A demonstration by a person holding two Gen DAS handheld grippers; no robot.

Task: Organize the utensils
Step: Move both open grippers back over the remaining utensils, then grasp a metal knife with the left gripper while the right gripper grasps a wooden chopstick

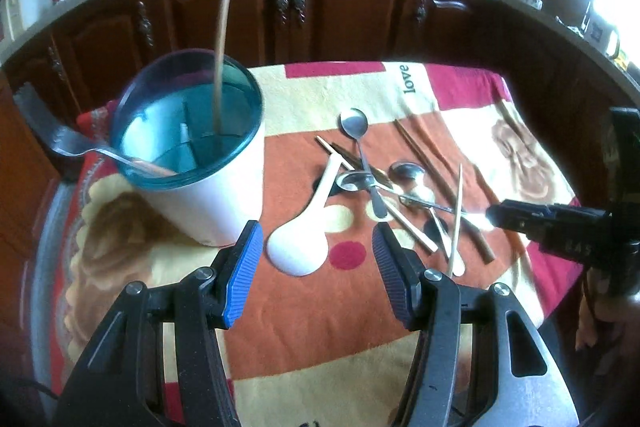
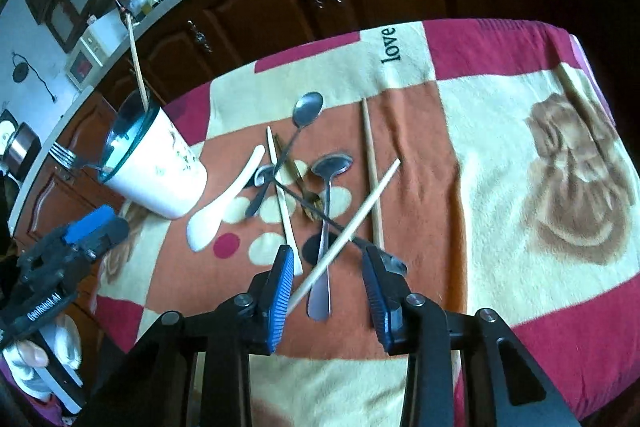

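the blanket [image 2: 500, 131] over the desk is soft, fuzzy cloth, matt. the spoons [image 2: 332, 167] are shiny polished metal, as is the fork [image 1: 76, 147]. the chopsticks [image 2: 370, 155] look like pale matt wood. the rice paddle [image 1: 300, 243] is smooth white plastic. the cup [image 1: 224, 195] has a smooth white matt wall and a glossy translucent blue rim. the gripper pads [image 2: 280, 291] are ribbed blue rubber on matt black plastic. the cabinets [image 1: 348, 15] are glossy dark wood.
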